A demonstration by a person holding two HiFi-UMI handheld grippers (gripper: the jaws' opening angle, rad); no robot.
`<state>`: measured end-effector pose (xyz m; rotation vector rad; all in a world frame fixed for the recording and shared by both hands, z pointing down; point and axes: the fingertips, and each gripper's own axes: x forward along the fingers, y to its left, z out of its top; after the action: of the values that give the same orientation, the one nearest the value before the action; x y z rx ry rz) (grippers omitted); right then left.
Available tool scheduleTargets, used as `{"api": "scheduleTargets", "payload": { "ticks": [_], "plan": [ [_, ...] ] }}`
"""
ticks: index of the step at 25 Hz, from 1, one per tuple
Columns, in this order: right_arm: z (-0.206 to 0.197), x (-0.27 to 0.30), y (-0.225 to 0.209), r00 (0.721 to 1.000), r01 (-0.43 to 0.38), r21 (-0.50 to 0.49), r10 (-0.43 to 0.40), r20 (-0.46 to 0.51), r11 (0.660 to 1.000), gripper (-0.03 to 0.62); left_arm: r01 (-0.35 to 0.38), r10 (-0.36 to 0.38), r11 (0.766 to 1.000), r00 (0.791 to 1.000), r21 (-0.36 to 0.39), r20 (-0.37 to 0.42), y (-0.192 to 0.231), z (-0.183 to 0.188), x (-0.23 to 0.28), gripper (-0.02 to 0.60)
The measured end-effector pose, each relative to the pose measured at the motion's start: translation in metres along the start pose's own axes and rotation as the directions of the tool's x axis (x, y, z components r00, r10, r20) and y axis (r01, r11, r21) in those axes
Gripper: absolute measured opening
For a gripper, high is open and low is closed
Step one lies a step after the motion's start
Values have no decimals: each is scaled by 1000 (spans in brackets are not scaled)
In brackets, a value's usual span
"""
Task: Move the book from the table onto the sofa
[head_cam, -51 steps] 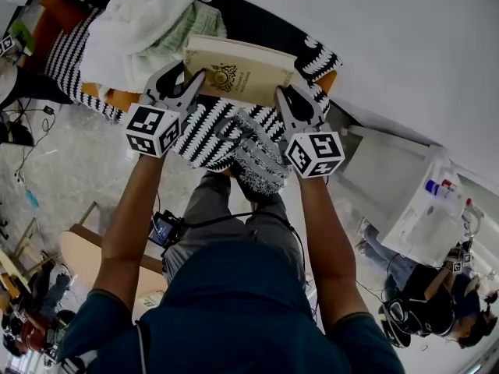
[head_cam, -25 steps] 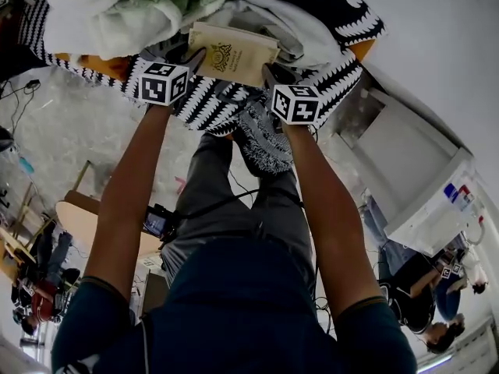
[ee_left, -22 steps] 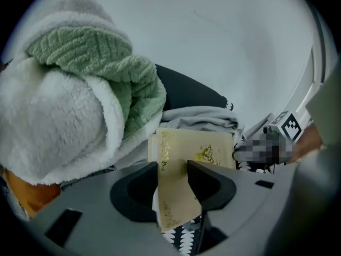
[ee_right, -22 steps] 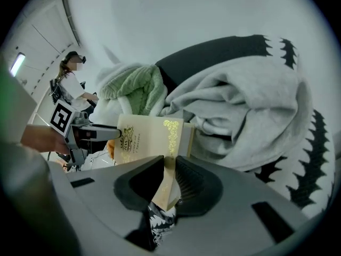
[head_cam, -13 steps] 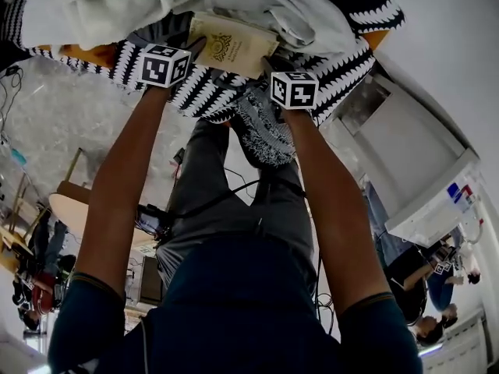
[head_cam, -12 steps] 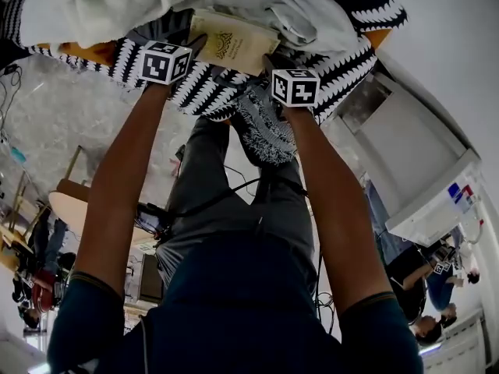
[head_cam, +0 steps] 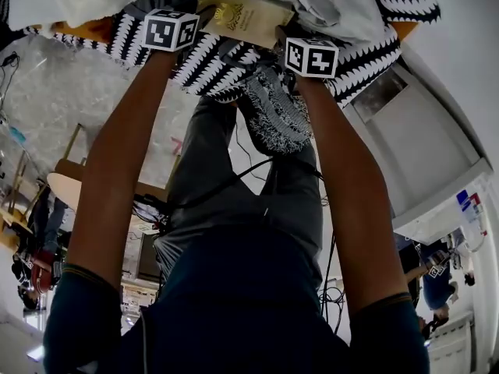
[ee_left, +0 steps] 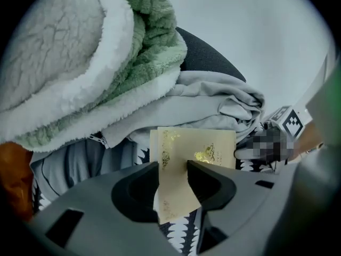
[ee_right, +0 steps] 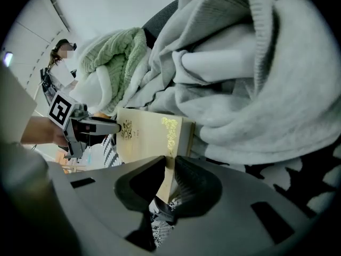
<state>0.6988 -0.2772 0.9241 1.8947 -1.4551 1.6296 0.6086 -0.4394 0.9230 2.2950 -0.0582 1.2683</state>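
The cream book (head_cam: 242, 15) with gold print is held by its two near corners, low over the black-and-white patterned sofa cover (head_cam: 204, 62). My left gripper (head_cam: 199, 12) is shut on the book's left corner; in the left gripper view the book (ee_left: 198, 147) stands between the left gripper's (ee_left: 173, 167) pads. My right gripper (head_cam: 279, 34) grips the right corner, its jaws closing tighter on it. In the right gripper view the book's edge (ee_right: 149, 135) sits pinched between the right gripper's (ee_right: 170, 164) pads. The book's far side lies against piled clothes.
A grey garment (head_cam: 331, 5) and a white-and-green fleece blanket (ee_left: 80, 73) are heaped on the sofa just behind the book. An orange cushion (head_cam: 82, 29) shows at left. A white cabinet (head_cam: 425, 142) stands to the right, a wooden table (head_cam: 70, 189) lower left.
Both grippers have sunk toward the sofa with the book still held between them. The book now sits closer to the patterned cover and the clothes pile.
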Motion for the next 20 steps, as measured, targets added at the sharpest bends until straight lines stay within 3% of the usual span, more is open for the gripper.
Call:
{"api": "scheduleTargets", "payload": {
  "ticks": [7, 11, 18, 20],
  "plan": [
    [5, 4, 1, 1000, 7, 25, -7, 29, 1000, 66, 10, -9, 1000, 999, -20, 44, 5, 4, 3, 164],
    [6, -5, 3, 1000, 20, 2, -20, 14, 1000, 66, -12, 11, 1000, 1000, 18, 29, 2, 4, -7, 164],
    [30, -48, 14, 997, 60, -29, -58, 60, 998, 66, -42, 39, 998, 998, 55, 57, -9, 18, -57, 163],
    [42, -62, 23, 995, 53, -36, -50, 87, 998, 64, -45, 39, 997, 995, 64, 88, -14, 26, -78, 131]
  ]
}}
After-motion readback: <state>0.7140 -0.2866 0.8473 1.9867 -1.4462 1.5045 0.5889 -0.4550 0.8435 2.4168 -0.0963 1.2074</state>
